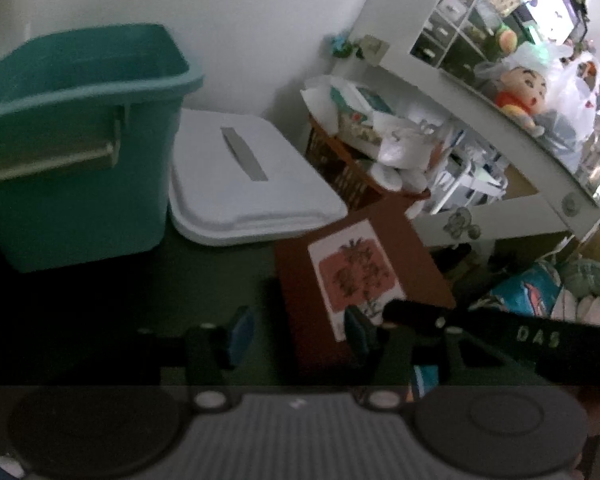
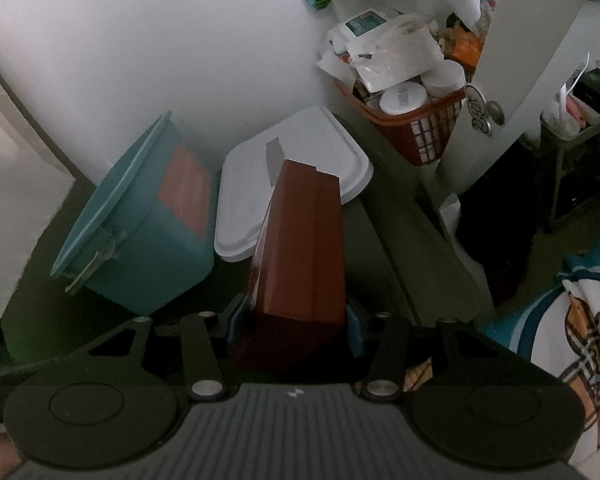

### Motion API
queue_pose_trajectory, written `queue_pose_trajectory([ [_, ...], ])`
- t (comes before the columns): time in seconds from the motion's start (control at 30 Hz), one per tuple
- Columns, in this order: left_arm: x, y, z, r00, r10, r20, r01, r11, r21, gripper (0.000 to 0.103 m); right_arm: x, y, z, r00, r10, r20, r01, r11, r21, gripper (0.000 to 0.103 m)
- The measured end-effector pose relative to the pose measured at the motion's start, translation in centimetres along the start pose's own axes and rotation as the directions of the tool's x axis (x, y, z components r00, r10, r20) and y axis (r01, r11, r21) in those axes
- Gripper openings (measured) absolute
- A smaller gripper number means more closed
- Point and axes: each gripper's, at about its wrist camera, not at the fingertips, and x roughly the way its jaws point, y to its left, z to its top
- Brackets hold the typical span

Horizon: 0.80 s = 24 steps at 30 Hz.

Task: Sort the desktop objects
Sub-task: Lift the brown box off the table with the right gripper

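while i steady both hands over the dark desktop, the scene reads so:
box: the reddish-brown rectangular cardboard box (image 2: 300, 256) is up on edge, clamped between the pads of my right gripper (image 2: 296, 326); its white printed label faces the left camera.
left gripper: my left gripper (image 1: 300, 330) has its jaws apart, gripping nothing, with the box between the pads.
destination: i judge the open teal plastic bin (image 1: 76, 136), just beside its white lid (image 1: 244, 184).
how to do it well: keep the squeeze firm, carry the box level over the rim, keep the left clear.
risk: clipping the rim.
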Motion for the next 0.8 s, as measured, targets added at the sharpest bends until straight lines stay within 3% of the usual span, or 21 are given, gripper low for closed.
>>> queue_pose_trajectory([
  [0.13,-0.9,0.4,0.3,0.999,-0.029,0.023,0.030,0.999,-0.039,0.056,-0.6,0.5,0.1,1.000,0.023,-0.016,-0.023,1.000,0.004,0.046],
  [0.8,-3.1,1.8,0.7,0.993,-0.078,0.088,0.087,0.990,-0.109,0.056,-3.6,1.8,0.1,1.000,-0.016,-0.007,0.016,1.000,0.022,0.044],
])
